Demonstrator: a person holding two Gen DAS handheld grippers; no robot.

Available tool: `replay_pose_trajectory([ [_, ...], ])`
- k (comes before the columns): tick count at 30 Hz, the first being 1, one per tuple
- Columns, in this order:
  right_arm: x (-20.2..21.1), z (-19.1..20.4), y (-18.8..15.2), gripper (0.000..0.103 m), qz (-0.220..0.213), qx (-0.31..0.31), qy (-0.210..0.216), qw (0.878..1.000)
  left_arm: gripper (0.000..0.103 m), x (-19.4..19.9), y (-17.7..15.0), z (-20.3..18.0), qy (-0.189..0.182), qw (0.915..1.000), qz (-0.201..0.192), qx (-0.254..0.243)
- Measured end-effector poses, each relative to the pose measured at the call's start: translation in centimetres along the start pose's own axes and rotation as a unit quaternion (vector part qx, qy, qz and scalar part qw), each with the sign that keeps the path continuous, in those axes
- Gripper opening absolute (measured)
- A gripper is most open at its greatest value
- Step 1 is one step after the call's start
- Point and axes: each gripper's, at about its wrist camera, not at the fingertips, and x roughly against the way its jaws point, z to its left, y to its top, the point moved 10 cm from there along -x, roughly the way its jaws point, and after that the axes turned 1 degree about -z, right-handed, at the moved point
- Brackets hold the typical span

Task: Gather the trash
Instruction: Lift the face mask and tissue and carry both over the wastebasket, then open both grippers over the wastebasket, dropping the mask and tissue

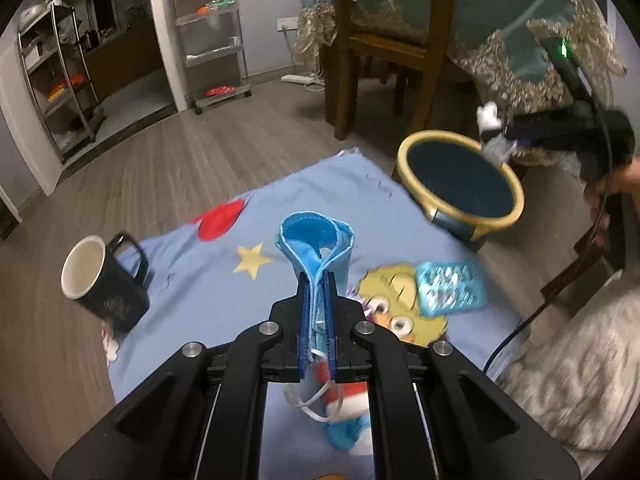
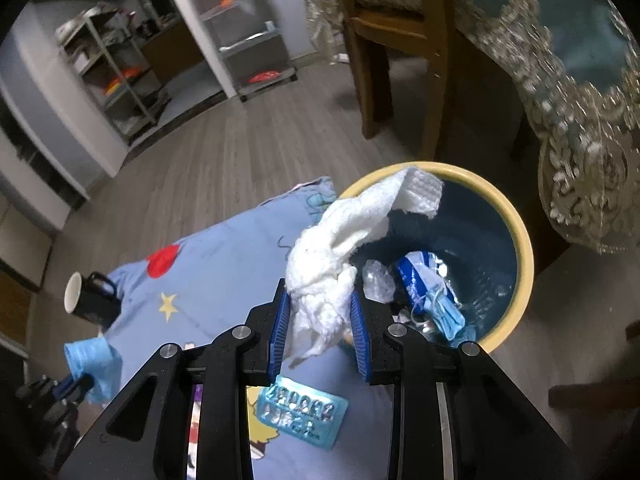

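The left claw (image 1: 316, 280) is pinching a blue face mask (image 1: 316, 240) above the middle of the cartoon blanket (image 1: 192, 280). The right claw (image 2: 320, 312) grips a white tissue wad (image 2: 340, 256) over the near rim of the yellow-rimmed trash bin (image 2: 516, 216), just off the blanket's far right corner. A blue blister pack (image 2: 302, 414) lies near the blanket's right edge.

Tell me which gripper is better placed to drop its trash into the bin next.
Right. The right gripper holds the white tissue at the rim of the bin, part of it already over the opening. The left gripper grips the blue mask over the blue cloth, short of the bin.
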Motion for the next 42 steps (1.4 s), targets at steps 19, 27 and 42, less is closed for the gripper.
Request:
replay_pose_trajectory([
  [19, -2.9, -9.1, -0.6, 0.031, 0.033, -0.112, -0.049, 0.992, 0.006, -7.1, 7.7, -10.6, -0.067, 0.9962, 0.025, -0.05],
  [27, -3.1, -10.1, -0.1, 0.031, 0.027, -0.141, -0.039, 0.989, 0.006, -10.4, 7.7, -13.7, -0.094, 0.993, 0.036, -0.061],
  [42, -2.7, -14.9, 0.1, 0.031, -0.006, -0.243, -0.039, 0.969, 0.006, -11.6, 14.7, -18.6, -0.168, 0.9845, -0.026, -0.041],
])
